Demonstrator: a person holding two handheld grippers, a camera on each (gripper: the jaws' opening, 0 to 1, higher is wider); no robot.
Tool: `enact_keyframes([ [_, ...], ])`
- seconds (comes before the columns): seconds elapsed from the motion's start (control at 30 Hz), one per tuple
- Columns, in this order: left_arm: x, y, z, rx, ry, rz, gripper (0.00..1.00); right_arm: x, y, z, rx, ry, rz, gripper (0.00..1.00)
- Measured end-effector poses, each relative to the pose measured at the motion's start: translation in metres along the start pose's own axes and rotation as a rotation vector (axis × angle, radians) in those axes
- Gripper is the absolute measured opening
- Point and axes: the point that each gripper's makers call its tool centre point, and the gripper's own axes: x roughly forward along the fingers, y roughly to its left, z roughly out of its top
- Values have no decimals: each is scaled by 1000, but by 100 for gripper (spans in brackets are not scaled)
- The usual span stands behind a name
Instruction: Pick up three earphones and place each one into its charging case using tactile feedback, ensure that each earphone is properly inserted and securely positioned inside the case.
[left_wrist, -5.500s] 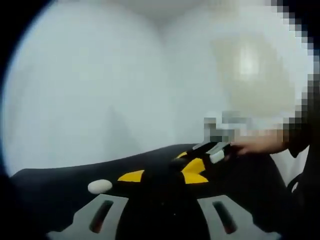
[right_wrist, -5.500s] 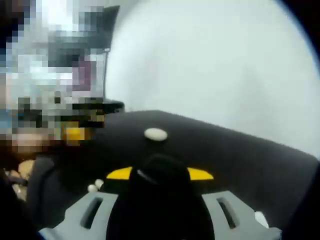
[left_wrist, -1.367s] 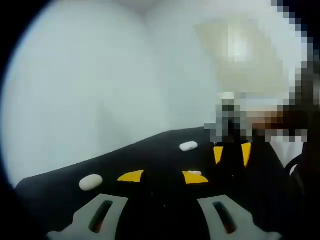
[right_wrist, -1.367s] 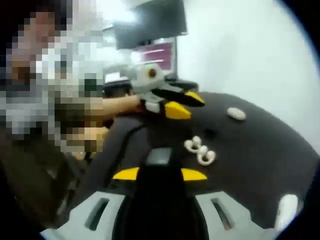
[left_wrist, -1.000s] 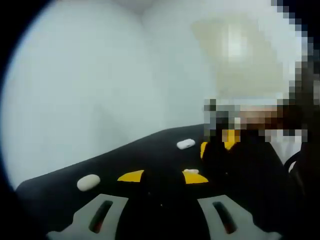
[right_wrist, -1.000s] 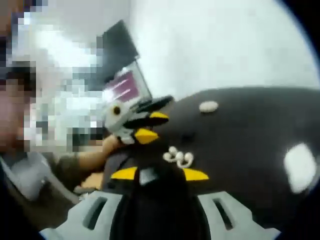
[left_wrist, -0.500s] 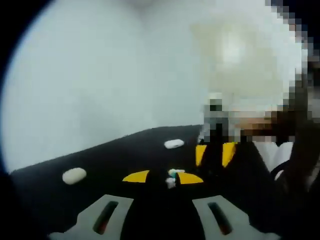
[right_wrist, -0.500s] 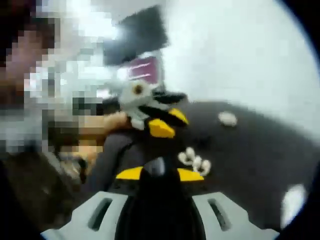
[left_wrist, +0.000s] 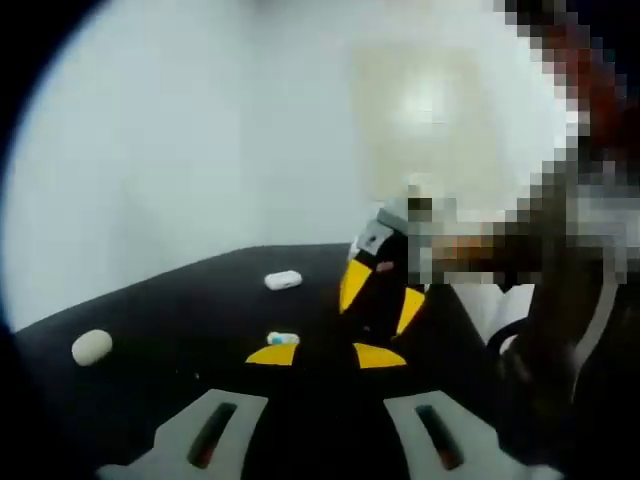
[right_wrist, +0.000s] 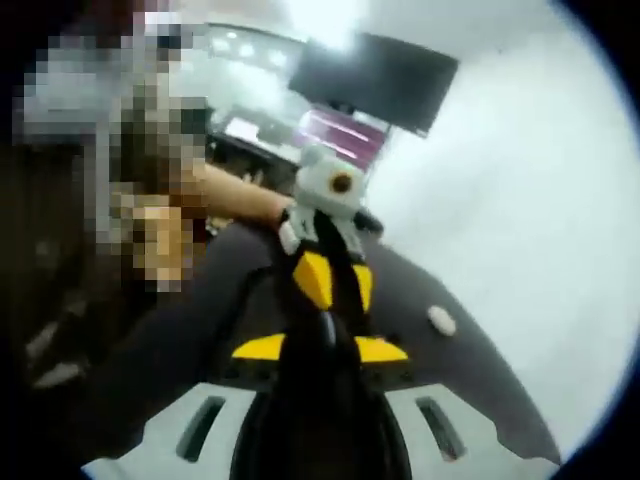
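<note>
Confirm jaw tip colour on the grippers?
Yellow tips on the left gripper, clearest in the right gripper view.

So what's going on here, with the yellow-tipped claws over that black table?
A person holds a two-jaw gripper in each hand over a black table. The left gripper and the right gripper are brought close together, tips nearly meeting. A small white piece with a bluish end, probably an earphone, sits at the left gripper's tip. Two white cases lie further off on the table.
</note>
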Motion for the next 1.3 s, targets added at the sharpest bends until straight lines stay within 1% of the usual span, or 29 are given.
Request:
enact_keyframes([
  [0.1,0,-9,1,10,-8,-44,17,0,0,0,-12,7,-18,26],
  [0.17,1,-24,3,28,-21,-107,17,0,1,1,-24,11,-39,26],
  [0.2,2,-28,1,25,-10,-122,18,0,1,1,-26,14,-49,26],
  [0.3,7,-26,-3,16,20,-115,18,0,3,2,-73,30,-71,26],
  [0.37,10,-28,-3,-9,26,-116,19,0,4,3,-105,41,-77,26],
  [0.47,14,-33,-2,-25,27,-125,21,1,6,5,-159,57,-85,26],
  [0.57,20,-34,-8,-29,66,-119,21,2,10,8,-263,74,-89,26],
  [0.6,21,-32,-11,-19,79,-100,20,2,11,8,-287,78,-90,26],
  [0.63,23,-32,-12,-24,82,-96,21,2,11,8,-302,86,-93,26],
  [0.67,24,-33,-14,-17,94,-91,20,2,11,7,-291,83,-93,27],
  [0.7,23,-36,-16,-4,100,-102,17,2,10,7,-287,81,-95,27],
  [0.73,23,-38,-16,2,99,-106,15,1,9,4,-234,73,-90,27],
  [0.77,22,-37,-16,15,94,-100,15,0,9,4,-185,47,-76,28],
  [0.8,22,-37,-16,22,92,-99,15,-2,10,5,-98,16,-56,29],
  [0.83,22,-37,-15,31,90,-102,14,-3,10,4,-46,3,-38,29],
  [0.87,21,-38,-15,37,89,-104,14,-5,11,2,24,-3,-11,30],
  [0.9,21,-38,-16,43,90,-105,14,-8,12,-3,85,9,17,30],
  [0.93,21,-38,-16,47,90,-107,14,-10,13,-10,129,30,49,31],
  [0.97,21,-39,-16,53,87,-110,14,-12,15,-15,167,36,83,32],
  [1.0,21,-39,-16,57,86,-113,14,-13,15,-17,226,18,111,32],
  [1.03,21,-39,-16,60,87,-114,14,-14,15,-17,342,-16,145,32],
  [1.07,21,-39,-16,63,87,-115,14,-15,16,-25,473,10,183,32],
  [1.1,20,-39,-16,66,86,-117,14,-15,14,-30,525,26,206,31],
  [1.13,20,-40,-17,68,87,-119,14,-11,9,-32,558,1,215,31],
  [1.17,20,-39,-17,67,88,-121,14,-10,7,-31,570,-15,239,31],
  [1.23,20,-40,-17,66,89,-124,14,-7,7,-24,611,-54,292,31],
  [1.27,20,-40,-17,68,89,-124,14,-6,9,-20,619,-68,333,31],
  [1.3,20,-40,-18,74,91,-124,14,-7,11,-19,609,-62,363,32],
])
